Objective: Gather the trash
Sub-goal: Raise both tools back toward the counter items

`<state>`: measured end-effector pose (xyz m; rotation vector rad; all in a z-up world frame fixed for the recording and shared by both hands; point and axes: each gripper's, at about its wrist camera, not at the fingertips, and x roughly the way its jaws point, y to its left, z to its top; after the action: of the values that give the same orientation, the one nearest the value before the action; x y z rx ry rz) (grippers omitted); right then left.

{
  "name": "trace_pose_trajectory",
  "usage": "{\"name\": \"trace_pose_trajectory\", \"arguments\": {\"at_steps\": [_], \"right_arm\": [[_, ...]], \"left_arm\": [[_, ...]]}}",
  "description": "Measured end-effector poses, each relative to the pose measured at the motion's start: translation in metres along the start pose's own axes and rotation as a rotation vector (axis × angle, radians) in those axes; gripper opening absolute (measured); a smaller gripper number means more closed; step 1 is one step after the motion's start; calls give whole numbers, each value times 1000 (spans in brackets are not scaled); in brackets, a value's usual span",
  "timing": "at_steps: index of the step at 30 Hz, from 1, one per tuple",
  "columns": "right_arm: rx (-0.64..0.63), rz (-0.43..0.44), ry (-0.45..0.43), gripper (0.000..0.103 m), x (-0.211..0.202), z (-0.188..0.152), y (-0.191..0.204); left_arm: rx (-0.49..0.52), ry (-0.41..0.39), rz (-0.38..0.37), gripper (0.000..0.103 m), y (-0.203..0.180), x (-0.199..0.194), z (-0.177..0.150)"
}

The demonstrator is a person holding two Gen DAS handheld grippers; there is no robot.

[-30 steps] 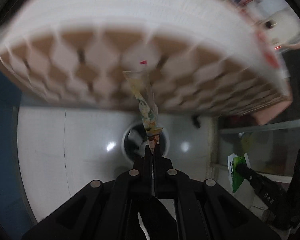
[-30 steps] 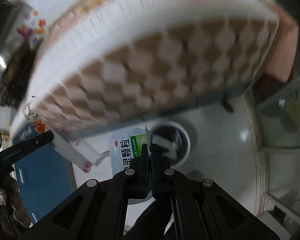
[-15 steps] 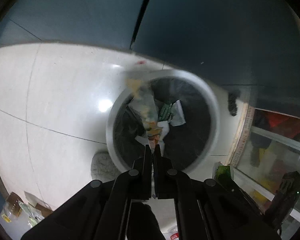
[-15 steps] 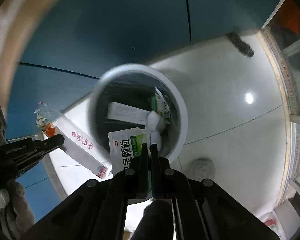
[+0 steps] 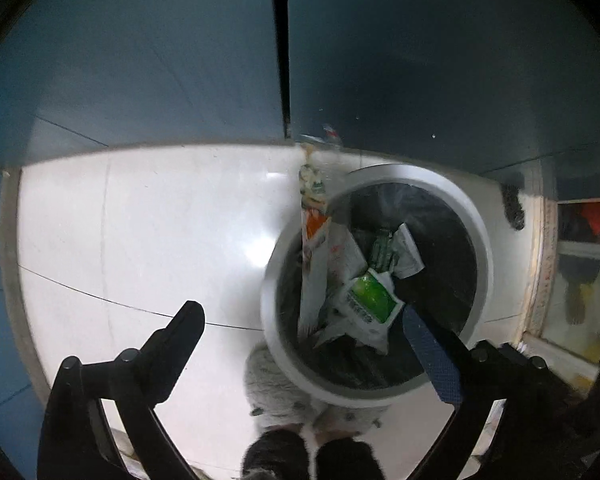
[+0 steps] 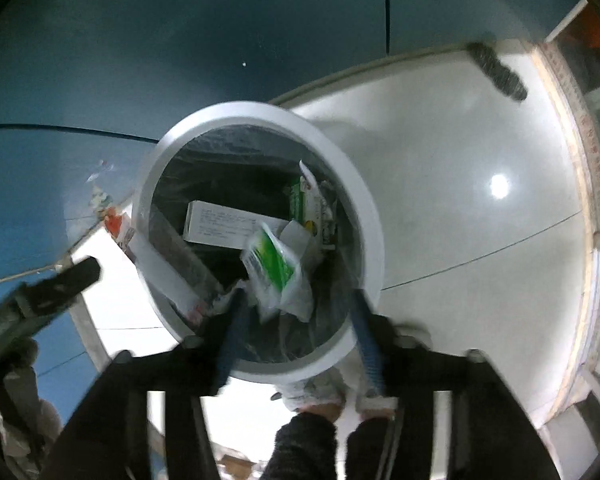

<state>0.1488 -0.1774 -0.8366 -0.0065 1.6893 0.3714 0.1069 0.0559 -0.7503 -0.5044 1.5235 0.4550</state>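
Observation:
A round white bin (image 5: 476,220) with a black liner stands on the floor; it also shows in the right wrist view (image 6: 364,200). My left gripper (image 5: 300,312) is open above the bin's left rim. A long snack wrapper (image 5: 314,240) drops free across that rim; it also shows in the right wrist view (image 6: 156,264). My right gripper (image 6: 296,300) is open over the bin. A green and white sachet (image 6: 278,270) falls between its fingers, also visible in the left wrist view (image 5: 370,304). A white box (image 6: 224,226) and other packets (image 6: 308,200) lie inside.
The bin stands on a glossy white tiled floor (image 5: 140,240) against a dark blue wall (image 5: 180,60). A grey slipper (image 5: 284,392) is by the bin's near rim. A dark fuzzy object (image 6: 498,70) lies by the wall. A glass-fronted cabinet (image 5: 580,264) is at right.
Both grippers have opened. The wrapper has left the left gripper and the sachet has left the right one; both are dropping into the bin. The views have moved from a patterned cushion down to the bin.

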Motion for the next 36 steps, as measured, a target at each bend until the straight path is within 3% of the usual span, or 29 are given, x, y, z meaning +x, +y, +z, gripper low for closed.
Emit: {"name": "trace_pose_trajectory", "arguments": {"at_steps": [1,2,4,7,14,29,36], "right_arm": [[-15,-20,-7,69,-6,-1,2],[-25,-33,-12,84,-11,-2,2],[-55,-83,-29,103,-23,-5,4],[-108,-161,-60,103,-44,-14,12],[-159,-204,-114,103,-119,-38,25],[-203,-199,-293,103,-428,-117,77],[-246,-167,-339,103,-528,-160,106]], "left_arm": [[8,-3,14,102,-2,-3,-2],[18,-12,31,102,-2,-8,-5],[43,-31,84,102,-5,-19,-14],[72,-58,137,102,-10,-44,-29],[92,-75,173,102,-17,-121,-55],[43,-229,106,102,-35,-411,-120],[58,-258,38,102,-34,-481,-135]]}}
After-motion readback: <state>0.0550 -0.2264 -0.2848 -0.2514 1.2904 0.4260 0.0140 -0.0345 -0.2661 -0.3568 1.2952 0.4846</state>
